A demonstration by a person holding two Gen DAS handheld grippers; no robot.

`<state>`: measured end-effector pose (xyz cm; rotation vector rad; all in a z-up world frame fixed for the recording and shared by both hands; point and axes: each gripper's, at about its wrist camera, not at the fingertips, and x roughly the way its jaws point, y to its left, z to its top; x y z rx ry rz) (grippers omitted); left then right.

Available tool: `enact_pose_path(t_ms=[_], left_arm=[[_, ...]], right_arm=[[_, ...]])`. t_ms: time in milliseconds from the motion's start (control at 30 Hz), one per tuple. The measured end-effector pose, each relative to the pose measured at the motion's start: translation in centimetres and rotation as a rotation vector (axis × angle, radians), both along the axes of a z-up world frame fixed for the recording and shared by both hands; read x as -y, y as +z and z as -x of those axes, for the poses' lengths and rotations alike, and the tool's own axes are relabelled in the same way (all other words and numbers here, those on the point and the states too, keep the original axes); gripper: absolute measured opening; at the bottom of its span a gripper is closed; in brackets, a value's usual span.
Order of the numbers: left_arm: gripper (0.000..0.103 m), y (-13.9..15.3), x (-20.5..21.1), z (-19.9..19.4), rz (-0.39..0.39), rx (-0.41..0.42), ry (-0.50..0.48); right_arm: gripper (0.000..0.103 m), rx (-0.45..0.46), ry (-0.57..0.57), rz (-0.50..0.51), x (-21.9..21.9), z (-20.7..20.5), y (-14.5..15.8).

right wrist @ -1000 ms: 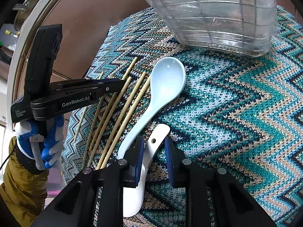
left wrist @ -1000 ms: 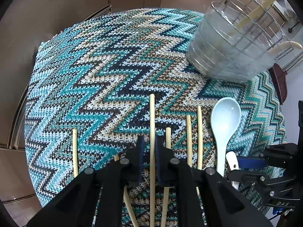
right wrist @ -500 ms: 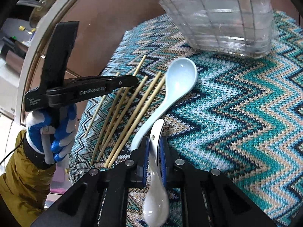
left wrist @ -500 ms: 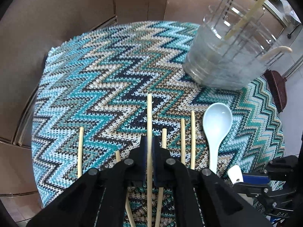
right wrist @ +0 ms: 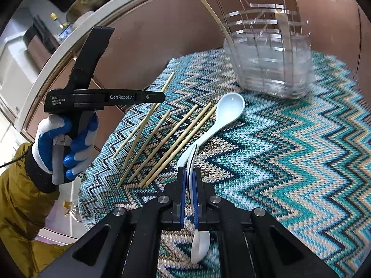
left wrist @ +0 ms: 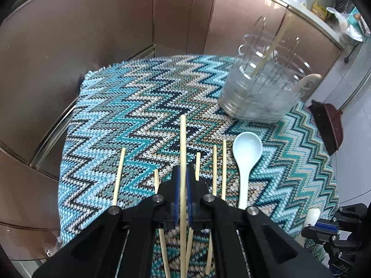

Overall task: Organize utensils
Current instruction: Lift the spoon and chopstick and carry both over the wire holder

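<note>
My left gripper (left wrist: 183,176) is shut on a wooden chopstick (left wrist: 183,143) and holds it above the zigzag cloth (left wrist: 129,106). Several more chopsticks (left wrist: 223,169) lie on the cloth beneath, beside a pale blue spoon (left wrist: 247,153). My right gripper (right wrist: 190,176) is shut on the handle of a white spoon (right wrist: 199,245), lifted off the cloth, bowl hanging toward me. The pale blue spoon (right wrist: 228,110) and the chopsticks (right wrist: 176,139) lie ahead of it. The clear wire-ribbed utensil holder (left wrist: 262,92) stands at the back right with a chopstick and a spoon in it; it also shows in the right wrist view (right wrist: 271,64).
The round table is ringed by brown cabinet fronts (left wrist: 92,34). A dark chair back (left wrist: 329,125) stands past the table's right edge. The left gripper's body and gloved hand (right wrist: 67,136) hover left of the chopsticks in the right wrist view.
Both grippers closed, the left on the chopstick and the right on the white spoon, then rose from the cloth with them. The white spoon has turned on edge.
</note>
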<state>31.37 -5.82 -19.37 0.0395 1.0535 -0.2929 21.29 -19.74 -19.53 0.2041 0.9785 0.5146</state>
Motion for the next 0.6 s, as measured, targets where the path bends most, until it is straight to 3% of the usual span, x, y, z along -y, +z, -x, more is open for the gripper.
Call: enact_pose_path(t_ms=[600], left_arm=[[0.004, 8.3, -4.3, 8.5, 0.209, 0.191, 0.067]], right_arm=[[0.005, 0.201, -0.07, 0.033, 0.0, 7.5, 5.3]])
